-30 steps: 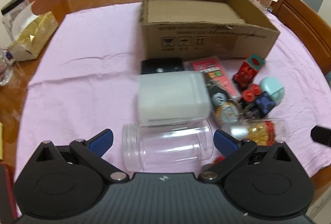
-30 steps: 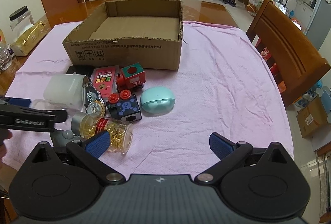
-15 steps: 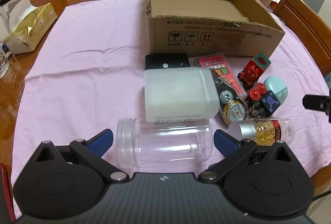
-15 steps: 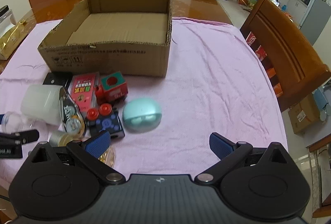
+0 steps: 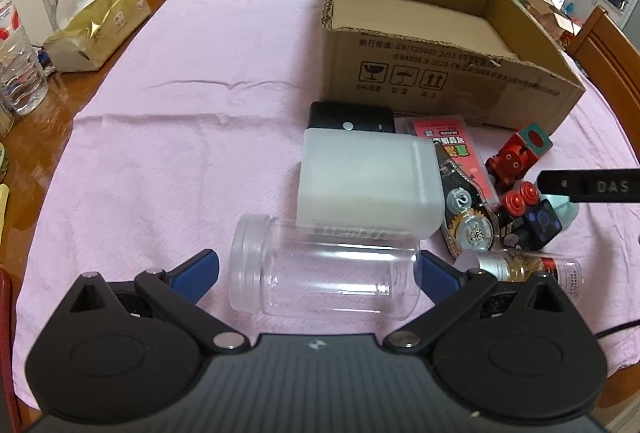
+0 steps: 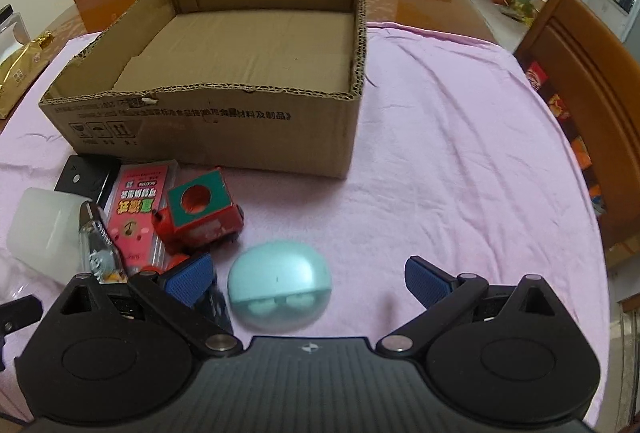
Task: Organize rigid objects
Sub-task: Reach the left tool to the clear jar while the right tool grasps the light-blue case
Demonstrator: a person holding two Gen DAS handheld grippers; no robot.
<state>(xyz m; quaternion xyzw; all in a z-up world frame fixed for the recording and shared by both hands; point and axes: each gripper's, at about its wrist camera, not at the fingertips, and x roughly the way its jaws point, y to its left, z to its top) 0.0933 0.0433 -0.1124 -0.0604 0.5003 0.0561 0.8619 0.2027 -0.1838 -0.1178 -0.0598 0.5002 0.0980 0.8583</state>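
while my left tongs (image 5: pixel 316 271) stand wide apart and grasp nothing, a clear jar (image 5: pixel 324 271) lies on its side between their blue tips, low in the frame's centre. just above it lies a frosted white container (image 5: pixel 370 185), with a black case (image 5: pixel 352 119) behind that. my right tongs (image 6: pixel 308 279) are spread wide too, and the mint earbud case (image 6: pixel 280 289) sits between the tips, closer to the left one, untouched. up and left of it are a red toy train (image 6: pixel 198 217) and a pink packet (image 6: pixel 138 207). the cardboard box (image 6: pixel 200 125) fills the upper middle, on the pink cloth (image 6: pixel 460 173).
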